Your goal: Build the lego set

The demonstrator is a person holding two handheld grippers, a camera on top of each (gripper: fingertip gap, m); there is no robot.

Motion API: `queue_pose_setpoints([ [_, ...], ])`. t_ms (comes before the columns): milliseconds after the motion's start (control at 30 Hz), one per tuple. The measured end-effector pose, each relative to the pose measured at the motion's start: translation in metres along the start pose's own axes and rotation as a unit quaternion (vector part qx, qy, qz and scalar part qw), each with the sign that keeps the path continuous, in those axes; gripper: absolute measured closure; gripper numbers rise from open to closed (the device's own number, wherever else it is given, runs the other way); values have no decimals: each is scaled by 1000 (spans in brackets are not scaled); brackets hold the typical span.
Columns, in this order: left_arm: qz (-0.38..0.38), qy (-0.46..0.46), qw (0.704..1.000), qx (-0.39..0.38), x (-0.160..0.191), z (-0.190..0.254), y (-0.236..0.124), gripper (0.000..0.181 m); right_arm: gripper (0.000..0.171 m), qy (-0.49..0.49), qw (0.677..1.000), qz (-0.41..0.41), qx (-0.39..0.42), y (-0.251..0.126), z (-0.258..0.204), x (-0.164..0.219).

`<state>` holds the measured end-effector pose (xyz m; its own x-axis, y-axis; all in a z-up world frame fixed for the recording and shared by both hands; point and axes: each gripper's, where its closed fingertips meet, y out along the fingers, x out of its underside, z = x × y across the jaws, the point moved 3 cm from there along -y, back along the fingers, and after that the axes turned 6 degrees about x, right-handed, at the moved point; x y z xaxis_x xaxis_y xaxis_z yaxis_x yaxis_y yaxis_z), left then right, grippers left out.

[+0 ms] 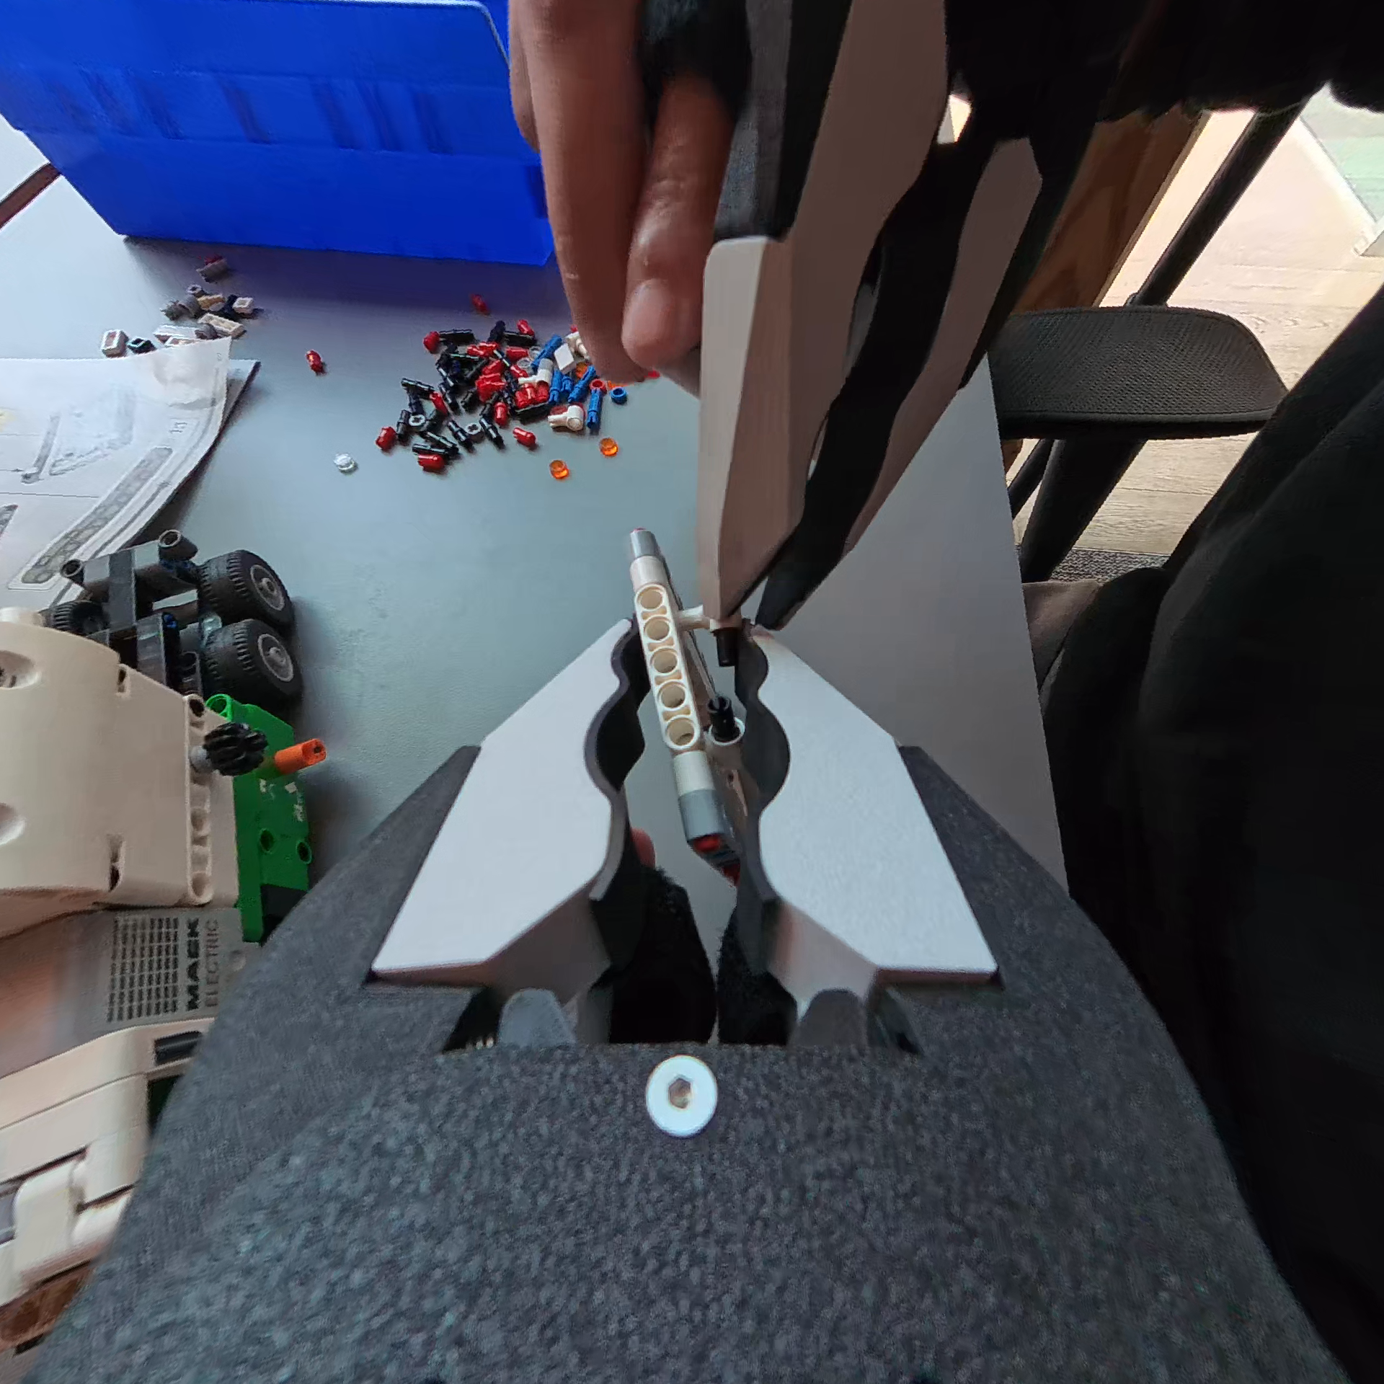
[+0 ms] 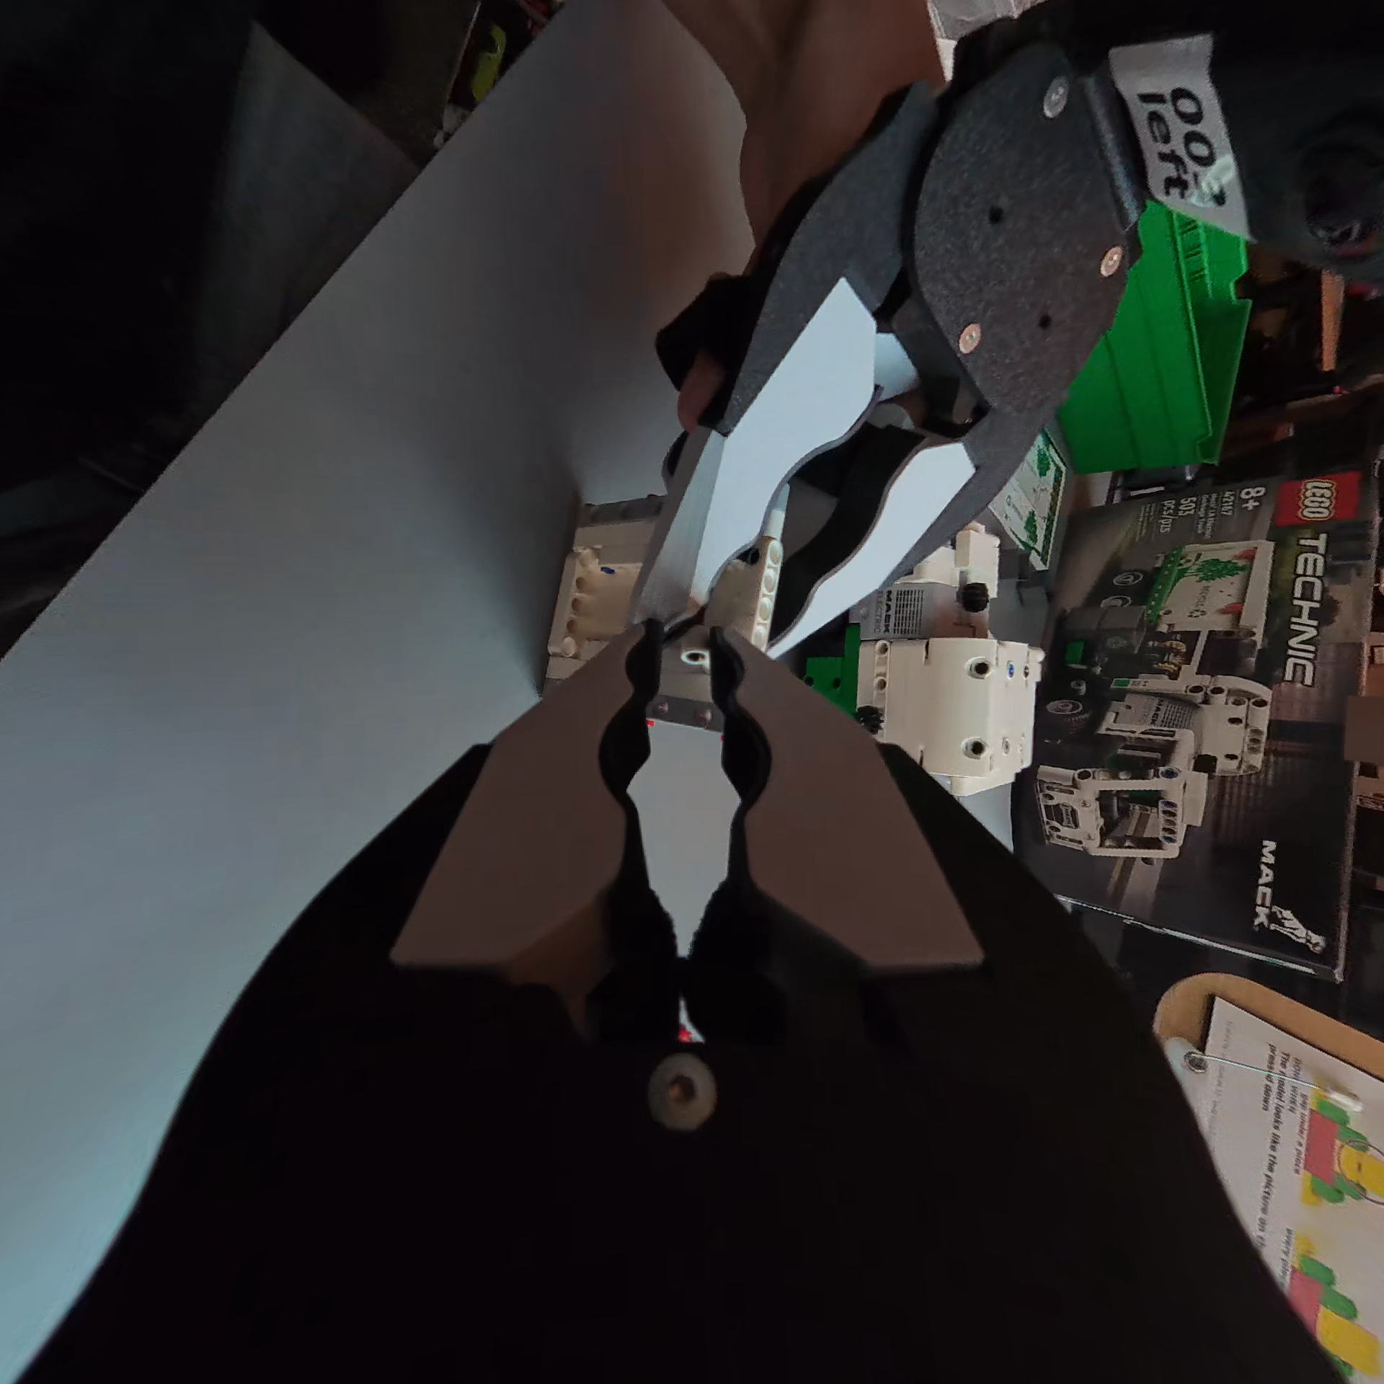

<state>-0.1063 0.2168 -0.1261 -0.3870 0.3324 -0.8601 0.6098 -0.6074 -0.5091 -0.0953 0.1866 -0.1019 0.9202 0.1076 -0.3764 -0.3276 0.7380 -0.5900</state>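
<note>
We hold a small lego sub-assembly (image 1: 678,678), a white beam with round holes and grey ends, clamped between the left tongs (image 1: 689,636) above the grey surface (image 1: 449,584). Our right tongs (image 1: 741,614) come down from above, their tips pinched on a small white connector (image 1: 704,615) that sticks out from the beam's side, just at the left tongs' tips. In the right wrist view the right tongs (image 2: 683,640) show their tips close around a grey piece (image 2: 693,678). On the surface behind lie a scatter of red, black and blue pins (image 1: 494,389), an open instruction booklet (image 1: 97,449) and a blue bin (image 1: 284,127). The partly built white truck (image 1: 112,786) with black wheels sits at the left. Farther off we see the set's box (image 2: 1198,696), a green bin (image 2: 1153,359), a black chair (image 1: 1123,374) and a wooden floor (image 1: 1236,299).
</note>
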Motion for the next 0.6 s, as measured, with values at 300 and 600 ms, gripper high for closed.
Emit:
queue_pose_setpoints([
  [300,2,22,999,42,2,3,-2,161,165,-47,998,8,28,1,-1,-3],
  [600,19,3,998,57,3,-2,2,161,165,-59,996,8,60,2,-2,4],
])
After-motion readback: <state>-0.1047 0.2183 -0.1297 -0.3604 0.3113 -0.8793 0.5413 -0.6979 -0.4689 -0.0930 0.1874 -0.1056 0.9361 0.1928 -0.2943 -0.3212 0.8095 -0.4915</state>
